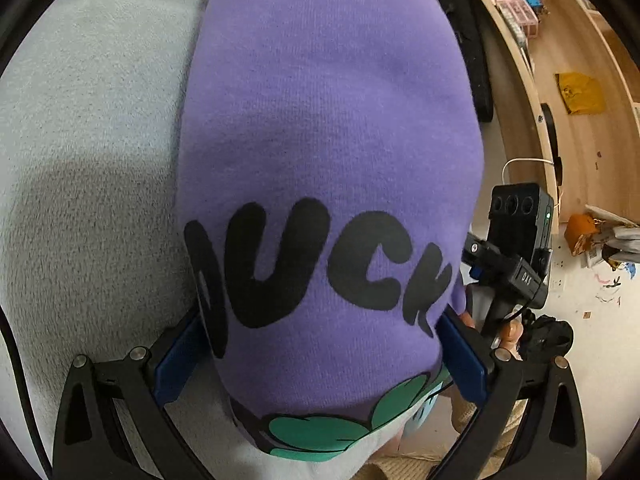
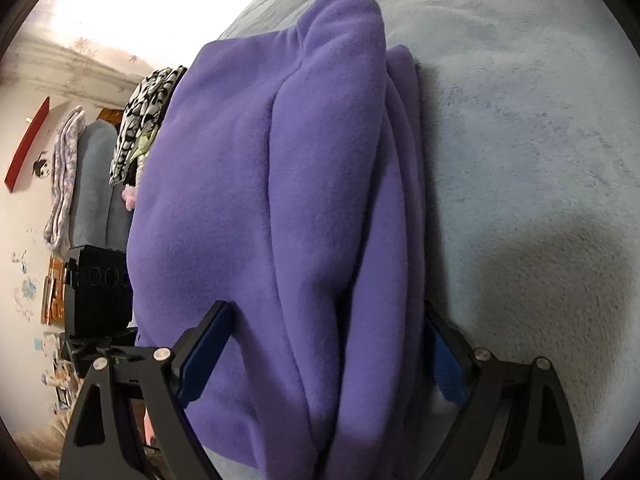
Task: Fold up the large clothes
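A folded purple sweatshirt (image 1: 332, 120) with black lettering and a green print lies on a pale blue fleece blanket (image 1: 92, 128). My left gripper (image 1: 320, 344) is wide around the thick folded bundle, its blue pads (image 1: 180, 356) pressed on both sides. In the right wrist view the same purple sweatshirt (image 2: 248, 200) shows as several stacked folds. My right gripper (image 2: 320, 348) also straddles the bundle, blue pads (image 2: 446, 364) against its sides. The right gripper's body (image 1: 516, 240) shows at the right of the left wrist view.
A wooden shelf (image 1: 560, 92) with small boxes and a yellow cloth stands at the right. Hanging clothes (image 2: 140, 120) and a folded grey blanket (image 2: 96, 184) are at the left of the right wrist view. A black box (image 2: 96, 292) sits below them.
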`<state>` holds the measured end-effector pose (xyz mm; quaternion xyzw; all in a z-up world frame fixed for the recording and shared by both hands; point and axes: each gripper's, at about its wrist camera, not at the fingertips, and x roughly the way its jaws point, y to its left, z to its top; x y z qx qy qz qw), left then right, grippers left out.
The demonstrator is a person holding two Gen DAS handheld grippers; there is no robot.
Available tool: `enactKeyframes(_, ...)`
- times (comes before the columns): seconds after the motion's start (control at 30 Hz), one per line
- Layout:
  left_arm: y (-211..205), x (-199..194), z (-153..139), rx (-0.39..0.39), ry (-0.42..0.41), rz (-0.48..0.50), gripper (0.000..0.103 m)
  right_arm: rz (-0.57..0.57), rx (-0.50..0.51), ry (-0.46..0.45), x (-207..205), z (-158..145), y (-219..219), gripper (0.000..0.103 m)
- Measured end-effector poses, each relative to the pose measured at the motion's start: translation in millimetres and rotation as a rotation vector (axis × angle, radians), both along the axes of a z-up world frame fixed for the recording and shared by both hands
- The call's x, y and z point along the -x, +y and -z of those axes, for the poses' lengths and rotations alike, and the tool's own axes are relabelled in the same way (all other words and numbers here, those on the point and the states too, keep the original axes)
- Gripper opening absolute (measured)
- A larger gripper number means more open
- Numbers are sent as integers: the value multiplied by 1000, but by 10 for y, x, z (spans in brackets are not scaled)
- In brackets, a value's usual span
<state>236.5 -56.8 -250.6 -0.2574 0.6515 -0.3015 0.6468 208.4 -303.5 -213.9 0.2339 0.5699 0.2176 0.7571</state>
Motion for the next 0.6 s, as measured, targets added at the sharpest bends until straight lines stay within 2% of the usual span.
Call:
enactKeyframes(0.1, -21, -14, 16, -2, -13, -10, 102, -7, -1, -12, 11, 8, -5, 91)
enactKeyframes(0.3, -257, -84, -22, -55, -76, -21, 103, -8, 2, -38, 16, 21, -27, 89)
enactKeyframes(0.5, -494, -122, -128, -130, -122, -59, 103, 5, -3, -62, 31, 23, -40, 76)
enactKeyframes(0.6, -593, -68, -259, -210, -207, -59, 98, 3, 6, -99, 62, -45, -9, 62)
